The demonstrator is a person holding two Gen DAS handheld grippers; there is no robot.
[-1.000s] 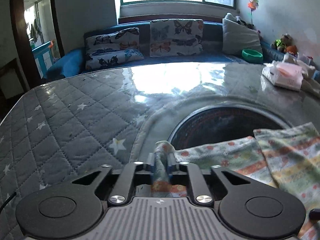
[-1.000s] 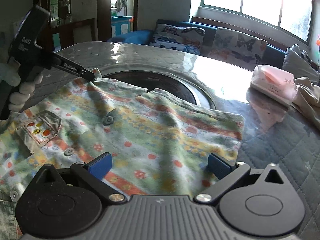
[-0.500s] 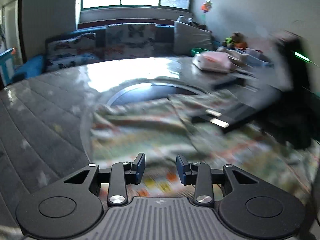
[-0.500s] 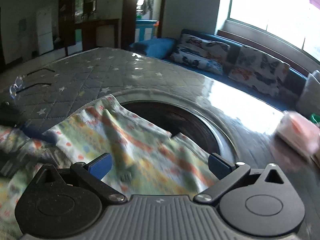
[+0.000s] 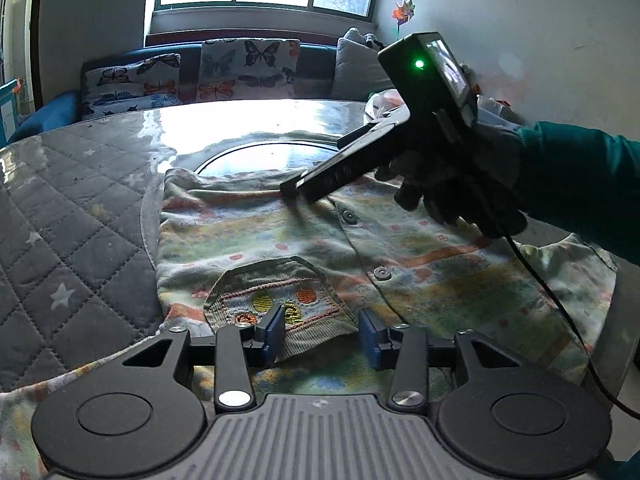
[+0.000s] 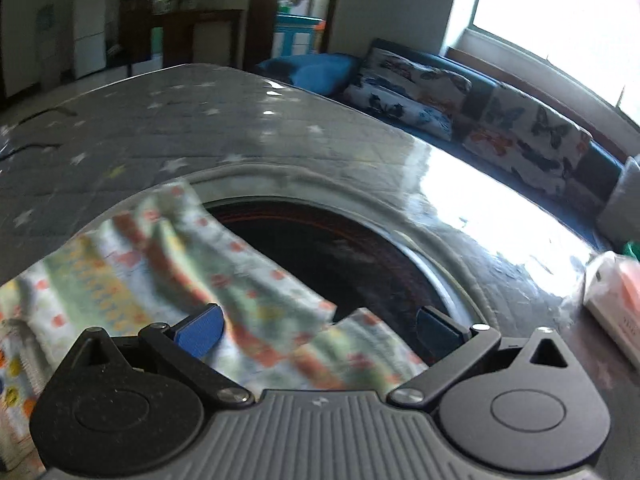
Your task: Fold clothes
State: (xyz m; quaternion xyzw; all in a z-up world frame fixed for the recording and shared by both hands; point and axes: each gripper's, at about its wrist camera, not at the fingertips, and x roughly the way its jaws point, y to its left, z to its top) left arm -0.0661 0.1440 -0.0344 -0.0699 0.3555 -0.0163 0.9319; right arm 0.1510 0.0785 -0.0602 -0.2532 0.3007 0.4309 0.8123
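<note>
The left gripper [image 5: 320, 330] has let go of the shirt [image 5: 304, 240]; both grippers' jaws are standing apart, the right gripper [image 6: 320, 326] hovering over the collar on the table [image 5: 80, 208], so the next fold is starting.

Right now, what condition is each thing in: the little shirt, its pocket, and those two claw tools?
Shirt: spread flat, partly over the round dark opening.
Pocket: lying flat.
Left gripper: open, holding nothing, over the pocket.
Right gripper: open wide, holding nothing, above the shirt's edge.
</note>
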